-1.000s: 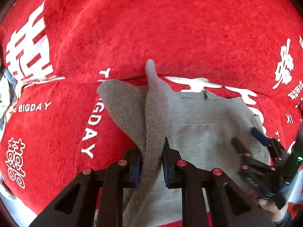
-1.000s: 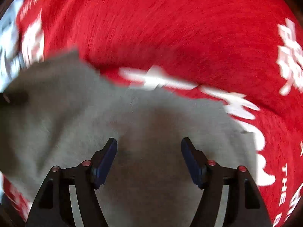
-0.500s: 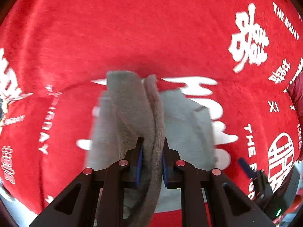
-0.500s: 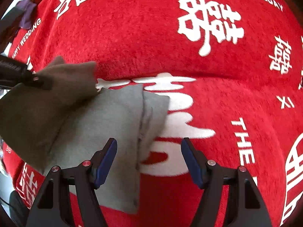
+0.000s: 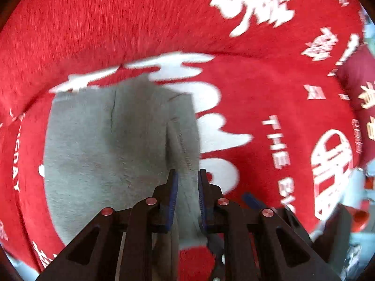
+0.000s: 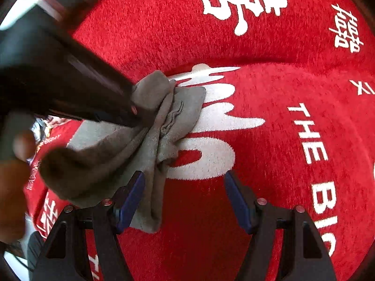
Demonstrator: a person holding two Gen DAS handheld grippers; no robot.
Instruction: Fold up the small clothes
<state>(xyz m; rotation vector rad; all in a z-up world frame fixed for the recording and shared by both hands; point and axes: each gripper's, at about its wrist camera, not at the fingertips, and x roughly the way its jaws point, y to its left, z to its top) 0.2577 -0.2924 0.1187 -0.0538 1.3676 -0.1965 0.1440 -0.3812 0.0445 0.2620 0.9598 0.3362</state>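
Fingers of the left gripper [image 5: 187, 187] are clenched on a fold of the grey garment [image 5: 112, 154], low in the frame's centre; the cloth's near end is hidden behind the black finger arms. The right gripper [image 6: 185, 199] stands released, wide, with only the garment's rumpled edge [image 6: 161, 145] by its left pad. The left tool's dark, blurred body covers the upper left of the right view, cutting off the cloth there. The red blanket [image 6: 269, 140] lies bare to the right.
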